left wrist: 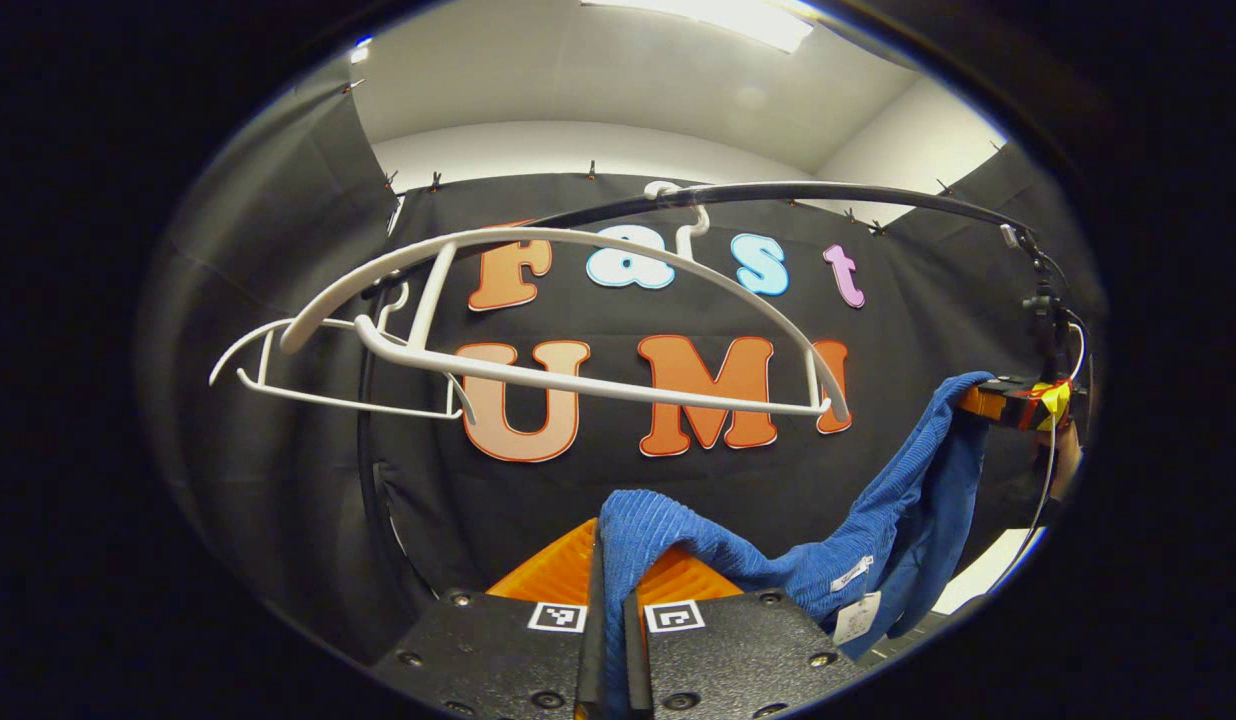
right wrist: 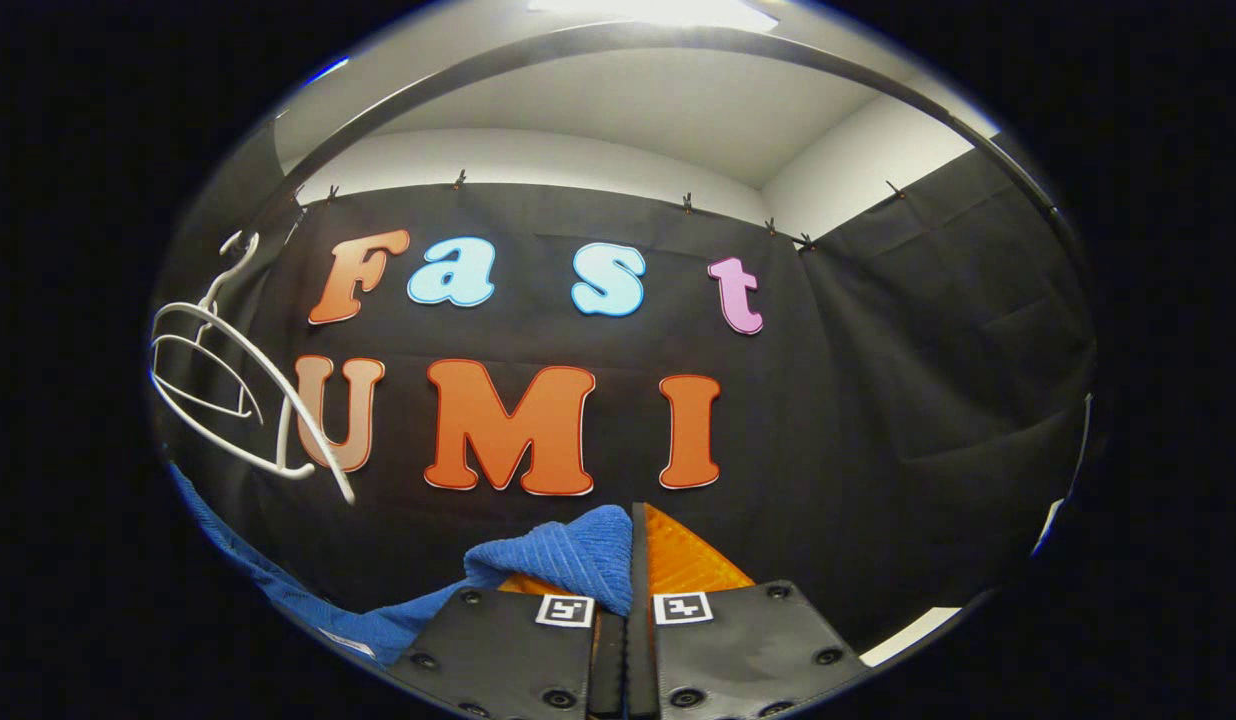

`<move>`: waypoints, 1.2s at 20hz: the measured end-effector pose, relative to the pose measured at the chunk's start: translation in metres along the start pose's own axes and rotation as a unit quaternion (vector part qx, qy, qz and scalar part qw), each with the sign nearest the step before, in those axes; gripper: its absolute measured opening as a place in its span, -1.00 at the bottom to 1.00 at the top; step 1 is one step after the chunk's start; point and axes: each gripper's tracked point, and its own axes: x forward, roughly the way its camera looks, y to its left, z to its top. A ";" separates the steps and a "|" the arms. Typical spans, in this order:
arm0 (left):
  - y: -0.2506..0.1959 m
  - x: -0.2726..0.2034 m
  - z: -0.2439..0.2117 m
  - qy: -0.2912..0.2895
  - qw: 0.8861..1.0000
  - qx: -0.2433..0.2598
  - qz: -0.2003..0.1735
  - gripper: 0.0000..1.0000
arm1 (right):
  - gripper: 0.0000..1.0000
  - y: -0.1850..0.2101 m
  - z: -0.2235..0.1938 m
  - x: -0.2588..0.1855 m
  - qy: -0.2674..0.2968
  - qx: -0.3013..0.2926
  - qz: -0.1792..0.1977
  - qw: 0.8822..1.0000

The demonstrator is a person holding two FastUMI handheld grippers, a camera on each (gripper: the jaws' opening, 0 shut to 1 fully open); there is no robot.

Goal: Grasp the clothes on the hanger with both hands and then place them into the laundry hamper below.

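the blue garment (left wrist: 768, 560) is held off the hangers and is stretched between the two grippers. in the left gripper view, one end is clamped between the orange fingers (left wrist: 548, 575) of the left gripper (left wrist: 608, 580), which are closed on the fabric; from there the cloth sags and rises to the right gripper (left wrist: 1018, 400), seen farther off to the right. in the right gripper view, the other end (right wrist: 563, 555) is draped over the left-hand finger and pinched in the right gripper (right wrist: 628, 560), whose fingers are closed on it. two bare white hangers (left wrist: 578, 320) are suspended from the black rail (left wrist: 828, 190) above the fingers, ahead of the left gripper.
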 end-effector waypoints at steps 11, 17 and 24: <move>-0.025 -0.014 -0.031 0.048 0.998 -0.038 -0.004 -0.81 | -0.83 0.111 -0.050 -0.053 0.083 0.017 0.170 0.982; -0.057 -0.021 -0.088 0.116 0.984 -0.130 -0.019 -0.82 | -0.83 0.163 -0.123 -0.087 0.174 0.036 0.227 0.958; -0.084 -0.036 -0.188 0.230 0.953 -0.196 -0.011 -0.83 | -0.82 0.189 -0.240 -0.122 0.297 0.033 0.241 0.923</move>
